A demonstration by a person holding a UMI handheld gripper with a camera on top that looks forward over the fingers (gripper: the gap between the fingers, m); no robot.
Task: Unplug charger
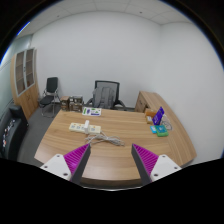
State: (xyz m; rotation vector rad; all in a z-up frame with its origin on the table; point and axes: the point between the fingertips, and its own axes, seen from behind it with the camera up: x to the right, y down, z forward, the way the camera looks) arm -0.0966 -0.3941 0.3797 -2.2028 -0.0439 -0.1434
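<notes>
Fingers (pixel 112 160) spread wide, holding nothing — power strip (pixel 85 127) lies on the desk (pixel 120 130) well beyond them.

Single gripper cam, high and well back, looks forward and down past fingers (pixel 73 162) onto desk (pixel 115 135), office beyond.
</notes>
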